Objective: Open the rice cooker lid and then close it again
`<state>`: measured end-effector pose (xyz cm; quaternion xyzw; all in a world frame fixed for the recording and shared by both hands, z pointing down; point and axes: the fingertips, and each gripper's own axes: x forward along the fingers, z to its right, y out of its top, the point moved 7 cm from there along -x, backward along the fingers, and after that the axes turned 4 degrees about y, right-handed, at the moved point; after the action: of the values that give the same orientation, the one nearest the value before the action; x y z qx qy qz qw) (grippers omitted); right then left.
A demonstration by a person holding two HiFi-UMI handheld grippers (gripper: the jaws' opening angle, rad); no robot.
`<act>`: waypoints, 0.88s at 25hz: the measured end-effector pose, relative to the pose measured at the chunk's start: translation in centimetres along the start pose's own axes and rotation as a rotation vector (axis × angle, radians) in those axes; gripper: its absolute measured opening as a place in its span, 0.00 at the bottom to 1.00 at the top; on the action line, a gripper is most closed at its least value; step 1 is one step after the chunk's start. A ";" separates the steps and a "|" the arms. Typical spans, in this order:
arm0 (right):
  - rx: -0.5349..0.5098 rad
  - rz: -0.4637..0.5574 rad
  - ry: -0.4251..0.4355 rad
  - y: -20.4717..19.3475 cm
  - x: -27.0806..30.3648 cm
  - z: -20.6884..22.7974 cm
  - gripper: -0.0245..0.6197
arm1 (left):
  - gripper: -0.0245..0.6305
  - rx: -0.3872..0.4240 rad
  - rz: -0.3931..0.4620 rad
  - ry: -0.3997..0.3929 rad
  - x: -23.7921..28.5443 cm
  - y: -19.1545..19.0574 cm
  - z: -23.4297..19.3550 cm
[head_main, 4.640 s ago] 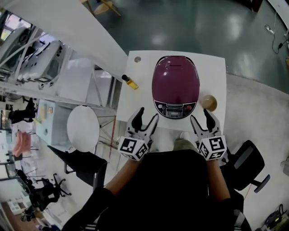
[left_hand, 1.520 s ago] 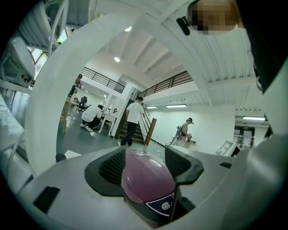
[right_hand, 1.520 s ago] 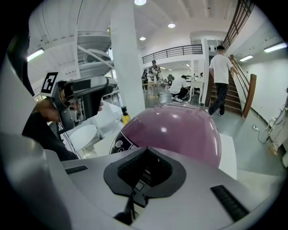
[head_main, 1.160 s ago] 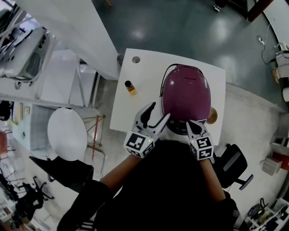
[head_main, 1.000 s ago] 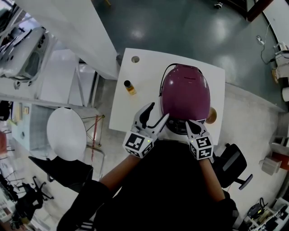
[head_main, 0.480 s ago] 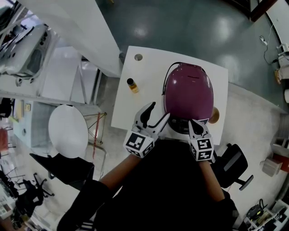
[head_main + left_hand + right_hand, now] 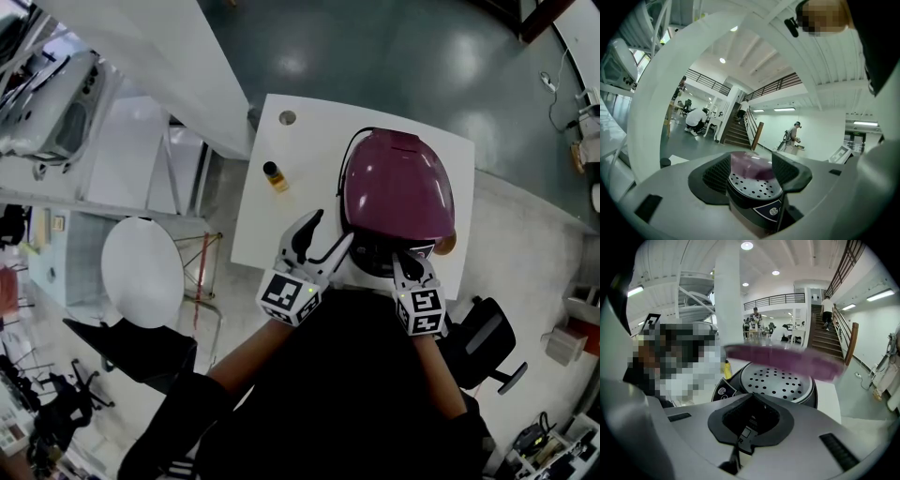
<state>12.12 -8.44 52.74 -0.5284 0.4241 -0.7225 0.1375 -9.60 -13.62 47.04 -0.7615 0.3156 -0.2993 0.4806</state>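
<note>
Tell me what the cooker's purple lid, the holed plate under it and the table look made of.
Lid: glossy plastic, probably; its purple dome shows a soft sheen.
Holed plate: looks like matte grey metal, with evenly punched holes; coated plastic is possible.
Table: smooth white top, likely laminate.

- Rounded glossy maroon plastic lid (image 7: 398,187): raised partway, tilted up at the front, with its front edge clear of the body.
- Dark round rice cooker body (image 7: 380,255): upright on the white square table (image 7: 291,202), near its right edge. A silver perforated plate (image 7: 776,380) shows beneath the lid.
</note>
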 end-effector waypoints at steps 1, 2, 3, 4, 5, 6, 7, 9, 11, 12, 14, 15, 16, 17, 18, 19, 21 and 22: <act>0.001 0.001 0.003 0.0 0.0 0.0 0.04 | 0.42 0.000 0.000 -0.003 0.1 0.0 0.1; -0.001 0.001 0.004 0.0 0.0 0.0 0.04 | 0.42 0.001 0.000 -0.005 0.1 0.0 0.2; -0.005 0.001 0.004 0.1 0.0 0.0 0.04 | 0.42 0.002 0.000 -0.007 0.2 0.0 0.3; -0.006 0.003 0.004 0.1 -0.1 0.1 0.04 | 0.42 0.003 0.000 -0.008 0.2 0.1 0.4; -0.005 0.006 0.003 0.2 -0.1 0.1 0.04 | 0.42 0.003 0.001 -0.010 0.2 0.1 0.5; -0.003 0.008 0.001 0.2 -0.1 0.2 0.04 | 0.42 0.003 0.002 -0.012 0.3 0.2 0.6; -0.001 0.003 0.001 0.2 0.0 0.2 0.04 | 0.42 0.003 0.002 -0.015 0.3 0.2 0.6; 0.005 -0.014 0.011 0.1 0.4 0.2 0.04 | 0.42 0.005 0.000 -0.016 0.3 0.1 0.6; 0.020 -0.013 0.017 -0.1 0.6 0.2 0.04 | 0.42 0.004 0.000 -0.015 0.2 0.0 0.5; 0.021 -0.012 0.015 -0.1 0.6 0.2 0.04 | 0.42 0.004 -0.001 -0.015 0.2 -0.1 0.5; 0.013 -0.011 0.009 -0.1 0.6 0.2 0.04 | 0.42 0.004 -0.001 -0.015 0.1 -0.1 0.6; 0.010 -0.009 0.007 -0.1 0.5 0.2 0.04 | 0.42 0.004 -0.001 -0.014 0.0 -0.1 0.6; 0.009 -0.006 0.005 -0.1 0.6 0.2 0.04 | 0.42 0.005 0.000 -0.012 -0.1 -0.1 0.6; 0.009 -0.004 0.005 -0.1 0.6 0.3 0.04 | 0.42 0.005 0.000 -0.011 -0.2 -0.1 0.6; 0.013 -0.005 0.005 -0.1 0.5 0.3 0.04 | 0.42 0.004 0.000 -0.011 -0.3 -0.1 0.6; 0.018 -0.006 0.006 -0.1 0.5 0.3 0.04 | 0.42 0.003 0.000 -0.012 -0.4 -0.1 0.6; 0.027 -0.005 0.005 -0.1 0.6 0.3 0.04 | 0.42 0.006 -0.001 -0.019 -0.5 0.0 0.6; 0.030 -0.006 0.004 -0.1 0.6 0.3 0.04 | 0.42 0.009 -0.002 -0.023 -0.5 0.1 0.6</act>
<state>12.17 -8.92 53.21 -0.5261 0.4121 -0.7301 0.1423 -9.47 -12.93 46.66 -0.7629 0.3082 -0.2924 0.4874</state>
